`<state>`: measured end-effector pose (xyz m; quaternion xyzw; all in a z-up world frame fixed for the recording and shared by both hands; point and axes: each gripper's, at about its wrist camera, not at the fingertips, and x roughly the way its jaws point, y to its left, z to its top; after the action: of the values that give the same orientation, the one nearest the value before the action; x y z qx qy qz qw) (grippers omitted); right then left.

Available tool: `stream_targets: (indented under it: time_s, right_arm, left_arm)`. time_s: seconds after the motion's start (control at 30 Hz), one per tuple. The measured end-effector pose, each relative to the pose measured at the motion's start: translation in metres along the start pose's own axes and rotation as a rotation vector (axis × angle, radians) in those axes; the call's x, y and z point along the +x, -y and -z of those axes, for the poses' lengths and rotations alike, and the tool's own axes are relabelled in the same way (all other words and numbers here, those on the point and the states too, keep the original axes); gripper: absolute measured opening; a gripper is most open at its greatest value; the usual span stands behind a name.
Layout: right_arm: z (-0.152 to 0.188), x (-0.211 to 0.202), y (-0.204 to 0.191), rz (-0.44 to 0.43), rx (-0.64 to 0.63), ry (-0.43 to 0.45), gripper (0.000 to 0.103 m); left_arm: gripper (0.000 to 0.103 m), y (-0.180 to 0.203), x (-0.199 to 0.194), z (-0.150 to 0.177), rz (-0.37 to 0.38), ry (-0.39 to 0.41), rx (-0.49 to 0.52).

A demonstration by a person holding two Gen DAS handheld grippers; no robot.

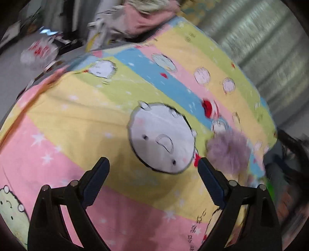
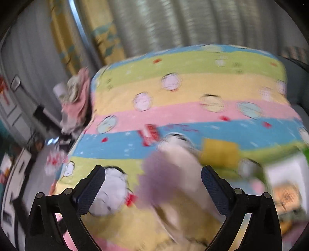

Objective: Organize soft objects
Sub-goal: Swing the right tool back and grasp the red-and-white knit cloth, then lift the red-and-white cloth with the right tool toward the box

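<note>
A striped quilt point(image 1: 81, 108) with cartoon faces covers the bed in both views. A fluffy purple soft object point(image 1: 228, 152) lies on it, just right of my left gripper's right finger. My left gripper point(image 1: 152, 166) hovers open over a large white cartoon face, with nothing between its fingers. In the right wrist view the same purple object point(image 2: 158, 181), joined to a cream part, lies blurred between the wide-spread fingers of my right gripper point(image 2: 152, 173). The pads do not visibly press on it. The quilt point(image 2: 193, 90) stretches away behind.
A heap of pink and beige clothes point(image 1: 146, 17) point(image 2: 75, 100) sits at the bed's far corner. Grey curtains point(image 1: 260, 42) hang behind the bed. A plastic bag with red print point(image 1: 38, 52) lies on the floor. A yellow item point(image 2: 220, 152) and blurred boxes point(image 2: 285, 177) lie at the right.
</note>
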<state>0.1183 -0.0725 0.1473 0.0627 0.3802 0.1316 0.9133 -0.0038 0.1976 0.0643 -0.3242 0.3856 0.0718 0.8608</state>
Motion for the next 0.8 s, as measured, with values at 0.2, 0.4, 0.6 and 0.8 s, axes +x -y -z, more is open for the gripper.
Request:
stream_targets:
  time_s: [0.2,0.4,0.6,0.8]
  right_arm:
    - [-0.048,0.139,-0.038,0.118,-0.080,-0.179,0.099]
    - [-0.055,0.220,-0.030,0.208,-0.055,-0.254,0.082]
    - [-0.041,0.219,-0.022,0.252,-0.018,-0.264,0.042]
    - [-0.038,0.102,-0.033,0.044,0.022,-0.140,0.042]
  left_arm:
    - [0.092,-0.027,-0.016,-0.012,-0.025,0.018,-0.089]
    - [0.092,-0.024,-0.016,-0.018,-0.012,0.020,-0.082]
    - [0.092,-0.015,-0.005,-0.016,-0.012,-0.010,-0.042]
    - [0.092,-0.006,-0.007,-0.011,-0.001,0.000,0.002]
